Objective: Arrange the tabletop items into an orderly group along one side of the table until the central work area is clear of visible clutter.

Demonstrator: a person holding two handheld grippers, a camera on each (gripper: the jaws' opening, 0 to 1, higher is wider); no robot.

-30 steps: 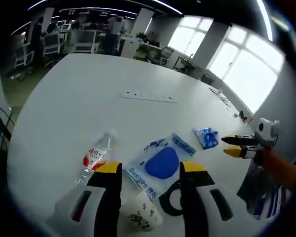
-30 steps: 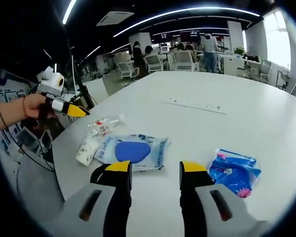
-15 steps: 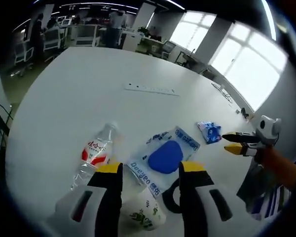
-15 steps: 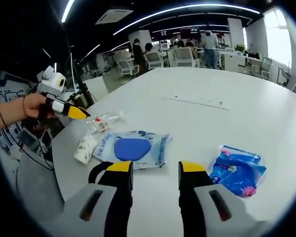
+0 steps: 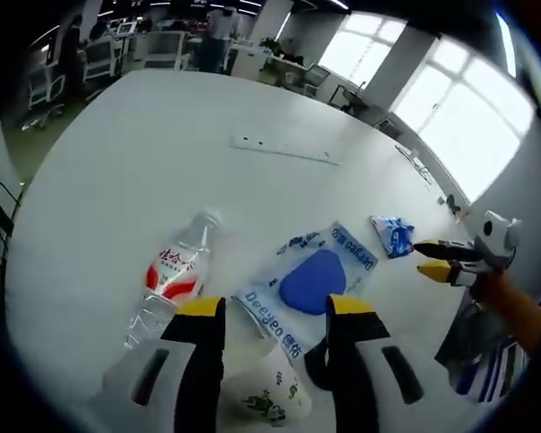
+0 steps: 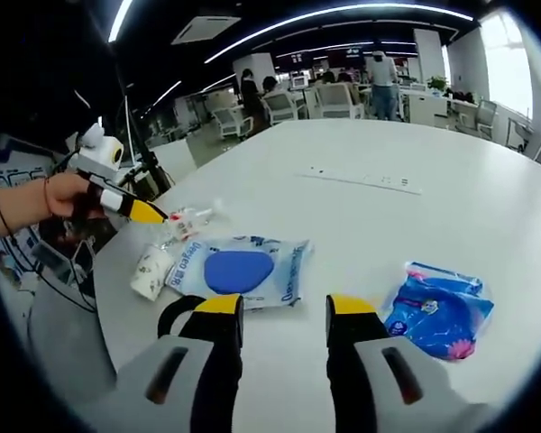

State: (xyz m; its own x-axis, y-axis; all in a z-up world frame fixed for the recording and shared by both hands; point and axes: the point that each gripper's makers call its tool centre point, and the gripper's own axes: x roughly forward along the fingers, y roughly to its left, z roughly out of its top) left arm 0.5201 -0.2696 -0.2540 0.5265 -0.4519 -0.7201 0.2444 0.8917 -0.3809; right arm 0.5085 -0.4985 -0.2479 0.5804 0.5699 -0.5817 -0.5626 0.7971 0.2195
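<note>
My left claw [image 5: 269,309] stands open at the bottom of the left gripper view, its yellow-tipped jaws apart and holding nothing; a paper cup [image 5: 272,394] lies on its side between them, low in the frame, though I cannot tell whether either jaw touches it. Just above the right jaw lies a clear pack [image 5: 310,283] with a blue oval inside, and a dark ring [image 5: 314,368] peeks out beside that jaw. Left of centre a water bottle [image 5: 174,275] with a red label lies flat on the white table [image 5: 144,153], cap toward the upper right. A small blue packet [image 5: 392,235] sits at the right, near the tips of my right claw [image 5: 427,258] coming in from that edge. A power strip [image 5: 283,150] lies across the upper middle. In the right gripper view my right claw [image 6: 276,305] is also open and empty, over bare table. There the pack [image 6: 241,270] lies left of centre, the packet [image 6: 441,308] at lower right, and the cup [image 6: 150,271] and bottle [image 6: 188,218] at the left, beside the left claw [image 6: 141,211].
</note>
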